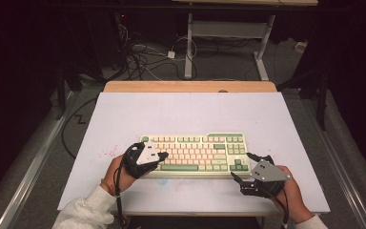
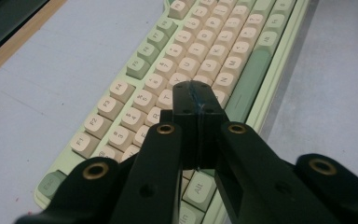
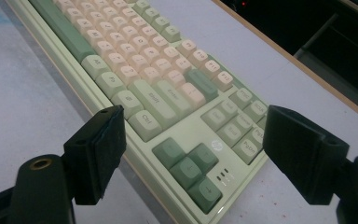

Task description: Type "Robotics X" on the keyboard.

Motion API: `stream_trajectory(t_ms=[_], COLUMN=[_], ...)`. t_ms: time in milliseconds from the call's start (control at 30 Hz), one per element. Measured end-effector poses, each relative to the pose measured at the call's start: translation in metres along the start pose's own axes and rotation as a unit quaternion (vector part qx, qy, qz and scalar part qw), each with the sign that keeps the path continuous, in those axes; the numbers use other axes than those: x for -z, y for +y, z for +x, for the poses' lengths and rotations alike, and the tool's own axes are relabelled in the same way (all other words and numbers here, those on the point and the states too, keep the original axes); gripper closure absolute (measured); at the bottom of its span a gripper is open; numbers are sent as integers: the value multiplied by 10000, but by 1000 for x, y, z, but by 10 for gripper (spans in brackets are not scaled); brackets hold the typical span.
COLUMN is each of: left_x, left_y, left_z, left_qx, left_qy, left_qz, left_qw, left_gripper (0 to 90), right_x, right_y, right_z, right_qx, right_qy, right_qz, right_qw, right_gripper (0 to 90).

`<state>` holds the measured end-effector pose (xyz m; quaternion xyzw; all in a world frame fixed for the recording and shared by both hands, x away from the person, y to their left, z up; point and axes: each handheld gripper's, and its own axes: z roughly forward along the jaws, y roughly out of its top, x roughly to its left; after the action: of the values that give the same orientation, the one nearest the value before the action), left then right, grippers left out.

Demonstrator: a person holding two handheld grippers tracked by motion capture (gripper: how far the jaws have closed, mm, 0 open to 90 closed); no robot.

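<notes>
The left gripper [image 1: 161, 155], closed empty, hovers over the keyboard's [image 1: 195, 153] left keys, the right gripper [image 1: 244, 168] wide open at its right corner, on a pale table [image 1: 181, 112].

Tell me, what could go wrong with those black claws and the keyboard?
The left gripper is shut, with its tip over the middle letter keys of the keyboard. It might press two keys together, since the tip looks wider than one key. The right gripper is open near the arrow keys at the keyboard's end. If it bumps that corner, the keyboard could slide on the smooth white table.
</notes>
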<state>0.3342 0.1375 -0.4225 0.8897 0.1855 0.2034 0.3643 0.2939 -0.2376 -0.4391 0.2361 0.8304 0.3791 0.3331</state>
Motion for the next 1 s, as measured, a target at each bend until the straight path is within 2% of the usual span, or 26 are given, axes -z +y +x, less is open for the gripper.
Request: stream_trajectory(t_ms=[133, 233, 300, 333, 400, 467, 567, 667, 767, 833, 900, 1000], left_x=[0, -1, -1, -1, 0, 2, 2, 3, 4, 4, 5, 5], left_y=[-3, -5, -8, -9, -11, -13, -16, -19, -21, -22, -24, -28], left_z=[3, 6, 7, 8, 10, 12, 14, 14, 13, 12, 12, 12], left_qx=[49, 83, 102, 121, 196, 222, 254, 264, 235, 223, 221, 275], left_qy=[32, 71, 103, 116, 154, 176, 207, 260, 346, 341, 323, 375], left_qz=[27, 60, 73, 76, 50, 50, 53, 15, 49, 44, 26, 67], left_qw=[10000, 9999, 9999, 9998, 9997, 9996, 9994, 9993, 9991, 9992, 9992, 9989], left_gripper=[876, 876, 876, 876, 876, 875, 875, 873, 676, 623, 503, 426], right_x=[0, -4, -7, -9, -14, -19, -28, -36, -42, -46, -50, -57], right_y=[1, 7, 11, 13, 16, 18, 20, 22, 25, 26, 27, 28], right_z=[-1, -3, -6, -8, -11, -12, -14, -15, -14, -13, -13, -12], right_qx=[-15, -159, -313, -372, -466, -479, -434, -423, -369, -335, -327, -302], right_qy=[-9, 36, 0, 9, 181, 420, 583, 748, 851, 915, 933, 975], right_qz=[-16, 28, 18, -25, 1, 100, 290, 427, 508, 562, 607, 665], right_qw=[10000, 9999, 9995, 9993, 9987, 9979, 9969, 9954, 9944, 9936, 9932, 9925], right_gripper=[229, 277, 411, 442, 543, 645, 783, 874, 900, 900, 900, 900])
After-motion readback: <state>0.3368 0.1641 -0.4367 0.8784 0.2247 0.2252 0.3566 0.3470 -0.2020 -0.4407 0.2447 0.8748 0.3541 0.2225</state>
